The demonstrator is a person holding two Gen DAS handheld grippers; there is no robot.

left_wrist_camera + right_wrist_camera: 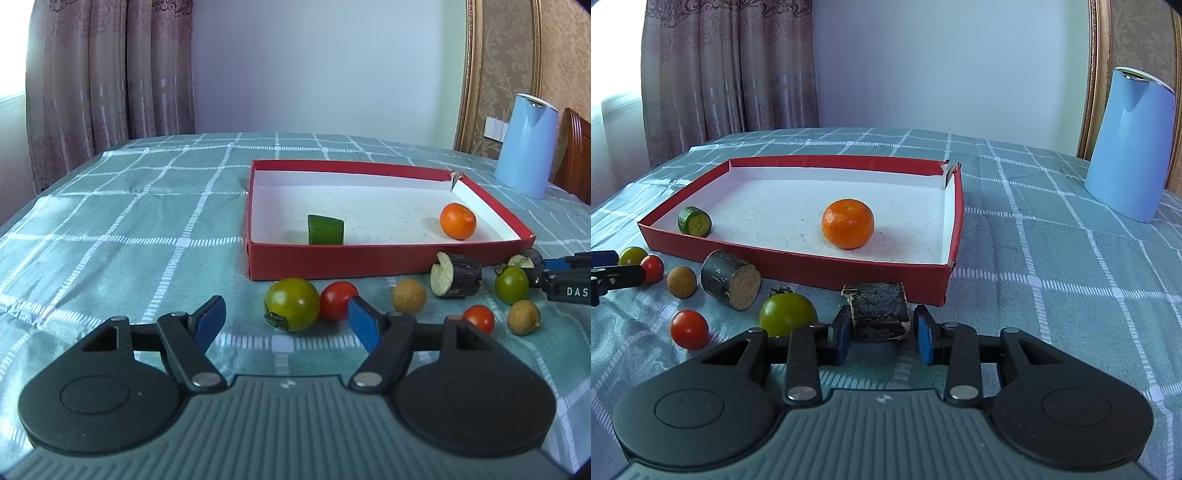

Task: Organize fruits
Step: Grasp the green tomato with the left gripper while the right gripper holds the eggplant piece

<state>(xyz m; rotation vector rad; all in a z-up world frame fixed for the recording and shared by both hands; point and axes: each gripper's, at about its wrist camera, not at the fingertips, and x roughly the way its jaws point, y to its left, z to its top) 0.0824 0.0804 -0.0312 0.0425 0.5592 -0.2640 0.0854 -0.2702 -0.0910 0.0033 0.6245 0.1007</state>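
A red box holds an orange and a cucumber piece. In front of it lie green tomatoes, red cherry tomatoes, brown longans and dark eggplant pieces. My left gripper is open just before a green tomato, holding nothing. My right gripper is open, its pads on either side of an eggplant piece with small gaps showing.
A blue kettle stands at the back right on the checked tablecloth. A wooden chair is behind it. Curtains hang at the back left. My right gripper's fingers show at the right edge of the left wrist view.
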